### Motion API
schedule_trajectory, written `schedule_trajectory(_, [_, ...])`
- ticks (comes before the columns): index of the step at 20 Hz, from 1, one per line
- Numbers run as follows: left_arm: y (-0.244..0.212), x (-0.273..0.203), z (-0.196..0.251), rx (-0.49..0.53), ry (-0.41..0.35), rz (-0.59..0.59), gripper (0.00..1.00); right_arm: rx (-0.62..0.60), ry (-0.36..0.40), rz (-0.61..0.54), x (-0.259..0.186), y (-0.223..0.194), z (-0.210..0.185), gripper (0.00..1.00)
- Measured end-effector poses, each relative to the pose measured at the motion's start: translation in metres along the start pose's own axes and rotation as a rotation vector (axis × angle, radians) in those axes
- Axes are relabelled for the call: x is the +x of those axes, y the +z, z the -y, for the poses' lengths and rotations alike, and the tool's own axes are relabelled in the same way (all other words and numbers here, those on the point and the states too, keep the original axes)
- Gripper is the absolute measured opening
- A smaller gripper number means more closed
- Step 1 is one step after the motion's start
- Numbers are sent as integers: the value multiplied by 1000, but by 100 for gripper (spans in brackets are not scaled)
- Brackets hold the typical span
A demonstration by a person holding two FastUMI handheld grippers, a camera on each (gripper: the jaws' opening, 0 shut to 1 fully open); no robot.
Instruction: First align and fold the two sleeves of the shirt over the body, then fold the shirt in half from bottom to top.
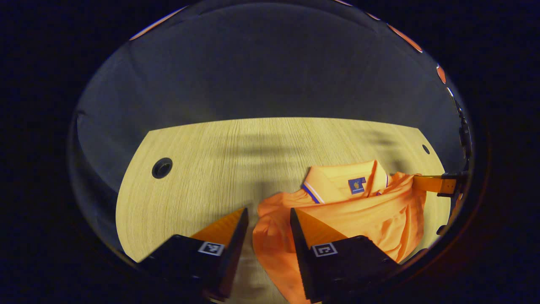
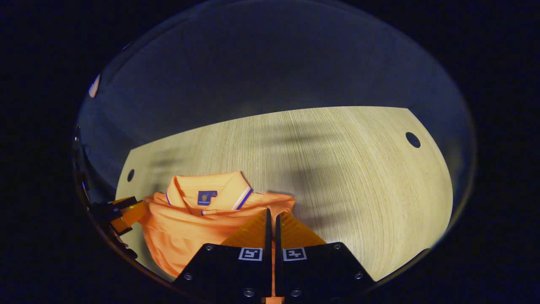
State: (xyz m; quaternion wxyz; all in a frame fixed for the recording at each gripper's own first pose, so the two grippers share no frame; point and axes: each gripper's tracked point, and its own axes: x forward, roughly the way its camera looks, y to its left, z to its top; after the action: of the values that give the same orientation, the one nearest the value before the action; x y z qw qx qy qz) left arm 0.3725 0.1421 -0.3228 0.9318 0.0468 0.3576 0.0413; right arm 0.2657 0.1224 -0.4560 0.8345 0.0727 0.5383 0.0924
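On the wooden counter (image 1: 202, 169): orange shirt (image 1: 358, 215) lies bunched, collar (image 1: 341, 181) toward the far edge | left gripper (image 1: 268, 217) fingers spread apart over the shirt's edge, holding nothing | right gripper (image 2: 271, 217) fingers clenched on shirt cloth

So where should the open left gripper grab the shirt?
Probably the loose fabric edge of the orange shirt lying between the left gripper fingers. It's bunched and raised off the table there, so come straight down and forward onto it, away from the collar.
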Motion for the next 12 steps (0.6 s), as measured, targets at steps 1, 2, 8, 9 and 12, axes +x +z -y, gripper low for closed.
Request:
schedule_trajectory(1, [9, -7, 3, 0, -9, 29, 77, 1, -1, 19, -2, 6, 2, 4])
schedule_trajectory(2, [15, -15, 4, 9, -8, 48, 87, 4, 2, 36, -5, 9, 2, 4])
schedule_trajectory(8, [40, -73, 14, -25, -11, 139, 99, -33, 19, 132, -54, 29, 6, 86])
schedule_trajectory(9, [42, -87, 17, -37, -10, 160, 99, -47, 21, 166, -67, 31, 4, 92])
schedule_trajectory(12, [44, -134, 21, -45, -9, 243, 99, -116, 19, 272, -103, 31, 0, 95])
